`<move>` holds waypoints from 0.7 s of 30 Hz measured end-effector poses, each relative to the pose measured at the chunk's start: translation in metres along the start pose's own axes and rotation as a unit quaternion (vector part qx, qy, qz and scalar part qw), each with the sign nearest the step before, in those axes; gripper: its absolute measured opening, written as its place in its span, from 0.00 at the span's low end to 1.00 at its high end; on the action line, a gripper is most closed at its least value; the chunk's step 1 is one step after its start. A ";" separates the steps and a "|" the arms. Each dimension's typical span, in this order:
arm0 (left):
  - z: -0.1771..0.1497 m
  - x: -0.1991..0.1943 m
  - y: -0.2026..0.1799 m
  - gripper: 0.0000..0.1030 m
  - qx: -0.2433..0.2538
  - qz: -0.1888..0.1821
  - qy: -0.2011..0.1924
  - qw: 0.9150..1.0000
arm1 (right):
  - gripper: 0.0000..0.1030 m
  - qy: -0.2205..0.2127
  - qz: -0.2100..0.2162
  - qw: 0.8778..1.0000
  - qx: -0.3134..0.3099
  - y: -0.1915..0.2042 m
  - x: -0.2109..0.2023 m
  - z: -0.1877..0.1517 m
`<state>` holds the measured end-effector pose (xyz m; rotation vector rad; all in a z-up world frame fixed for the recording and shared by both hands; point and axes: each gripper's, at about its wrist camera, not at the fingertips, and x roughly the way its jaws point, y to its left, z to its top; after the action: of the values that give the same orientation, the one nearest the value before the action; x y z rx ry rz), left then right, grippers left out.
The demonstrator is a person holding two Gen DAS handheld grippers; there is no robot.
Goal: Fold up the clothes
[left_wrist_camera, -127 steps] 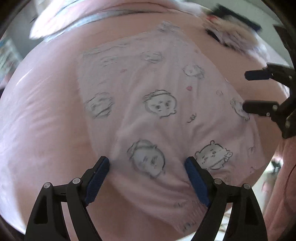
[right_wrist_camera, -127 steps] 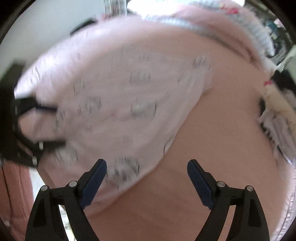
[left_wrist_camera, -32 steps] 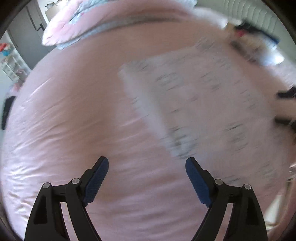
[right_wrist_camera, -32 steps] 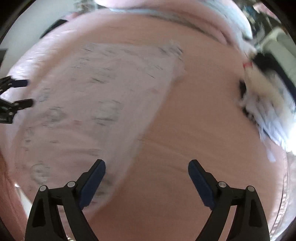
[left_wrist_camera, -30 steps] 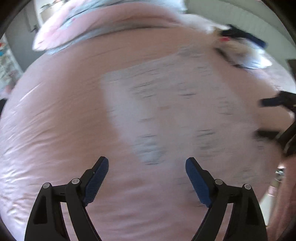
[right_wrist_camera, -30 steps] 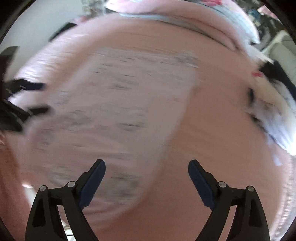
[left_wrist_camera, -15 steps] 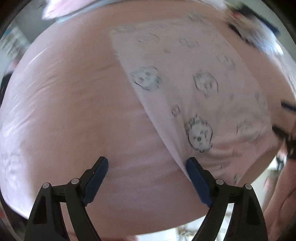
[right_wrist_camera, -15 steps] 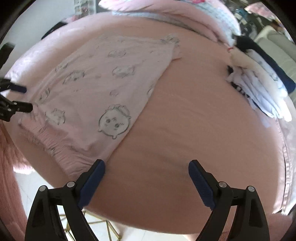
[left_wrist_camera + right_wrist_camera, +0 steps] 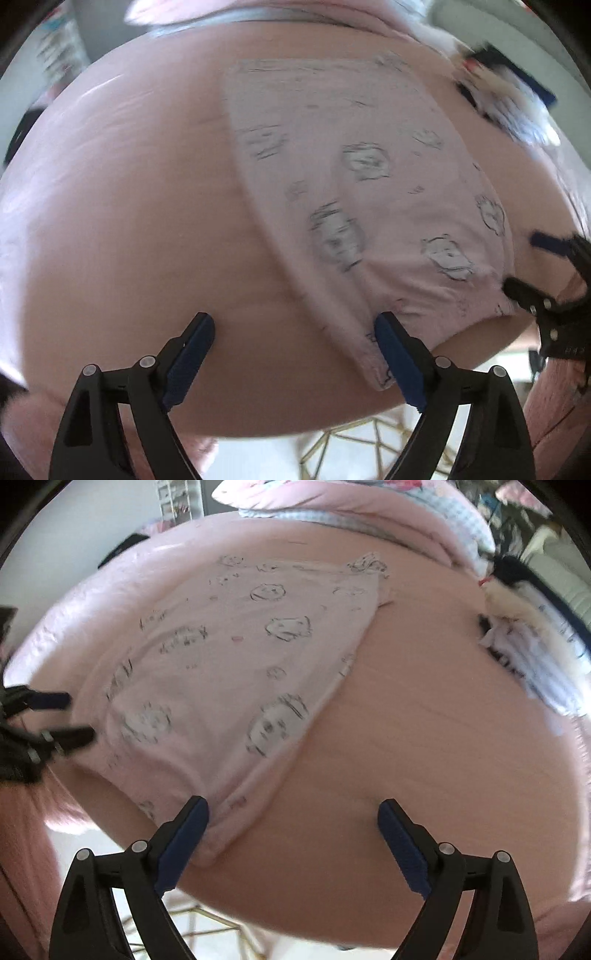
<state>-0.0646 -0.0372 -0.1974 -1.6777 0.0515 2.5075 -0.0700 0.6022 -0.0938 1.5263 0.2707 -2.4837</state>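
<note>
Nearest the cameras, the left gripper (image 9: 293, 356) has its fingers (image 9: 397, 363) spread and still opening, nothing between them but bare bed (image 9: 147, 221); the near corner of the pink garment (image 9: 369, 184) lies just beside its right finger. The right gripper (image 9: 293, 840) is spread wide too, gripping nothing, with the garment's (image 9: 236, 657) near hem just beside its left finger. No readable writing anywhere, only grey cartoon animal faces printed on pale pink cloth, folded into a flat, roughly rectangular shape on the pink bed. Beyond the fingers, far right, a pile of clothes (image 9: 532, 635), then a pink quilt (image 9: 351, 502)
</note>
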 end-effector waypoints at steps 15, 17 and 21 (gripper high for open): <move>-0.021 -0.016 0.011 0.86 -0.120 -0.167 -0.038 0.978 | 0.78 -0.005 0.177 0.976 0.124 -0.030 -0.010 -0.007; -0.028 -0.020 0.014 0.79 -0.145 -0.197 -0.046 0.969 | 0.72 0.000 0.164 0.979 0.121 -0.021 0.007 -0.002; -0.037 -0.018 0.009 0.61 -0.151 -0.190 -0.051 0.969 | 0.72 -0.005 0.162 0.979 0.120 -0.022 0.006 -0.002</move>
<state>-0.0252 -0.0510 -0.1949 -1.4709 -0.6307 2.3835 -0.0766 0.6231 -0.0988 1.5011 -0.2700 -2.3250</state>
